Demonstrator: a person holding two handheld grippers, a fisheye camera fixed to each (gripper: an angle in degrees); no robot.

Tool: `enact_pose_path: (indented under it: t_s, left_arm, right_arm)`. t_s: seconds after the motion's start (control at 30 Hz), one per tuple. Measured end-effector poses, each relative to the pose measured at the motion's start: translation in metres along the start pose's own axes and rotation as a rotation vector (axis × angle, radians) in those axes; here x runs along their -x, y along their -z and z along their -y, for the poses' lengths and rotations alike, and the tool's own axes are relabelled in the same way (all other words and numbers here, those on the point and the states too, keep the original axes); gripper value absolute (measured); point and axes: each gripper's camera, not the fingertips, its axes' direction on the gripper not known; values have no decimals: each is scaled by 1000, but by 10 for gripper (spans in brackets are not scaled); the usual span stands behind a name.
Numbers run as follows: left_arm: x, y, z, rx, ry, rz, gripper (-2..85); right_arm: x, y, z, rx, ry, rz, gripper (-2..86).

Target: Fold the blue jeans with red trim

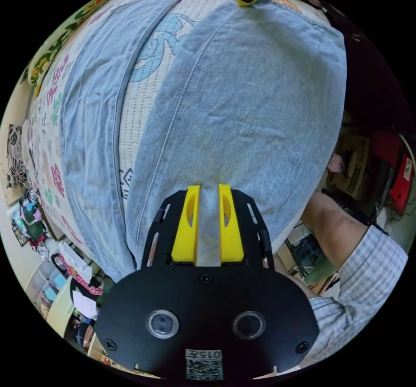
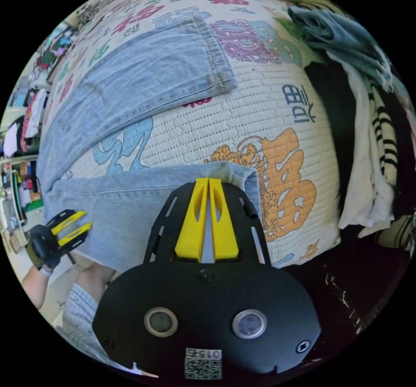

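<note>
Ahead of left tool (image 1: 207,231): jeans (image 1: 242,101) on bed (image 1: 147,97), near leg running lengthwise to right tool (image 2: 208,220). Both clamped on opposite ends; other leg lying beyond.

jeans (image 1: 242,101) – waistband hidden under left tool (image 1: 207,205) | clothes pile (image 2: 364,114) – cut off at edge
</note>
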Motion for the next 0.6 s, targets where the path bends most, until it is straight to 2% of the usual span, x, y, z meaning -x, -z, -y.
enact_pose_path:
  t_s: [0.17, 0.27, 0.4, 0.6]
  left_arm:
    - [-25, -5, 16, 5, -42, 89, 72]
    - [-41, -9, 19, -21, -79, 154, 71]
    - [-55, -13, 18, -57, -108, 206, 68]
    - [-74, -16, 8, -63, -199, 325, 27]
  right_arm:
    - [35, 13, -26, -56, 11, -201, -6]
    - [41, 22, -39, -76, -1, -229, -7]
    - [36, 36, -53, -91, -3, -195, -9]
    - [8, 60, -70, -87, -135, -24, -8]
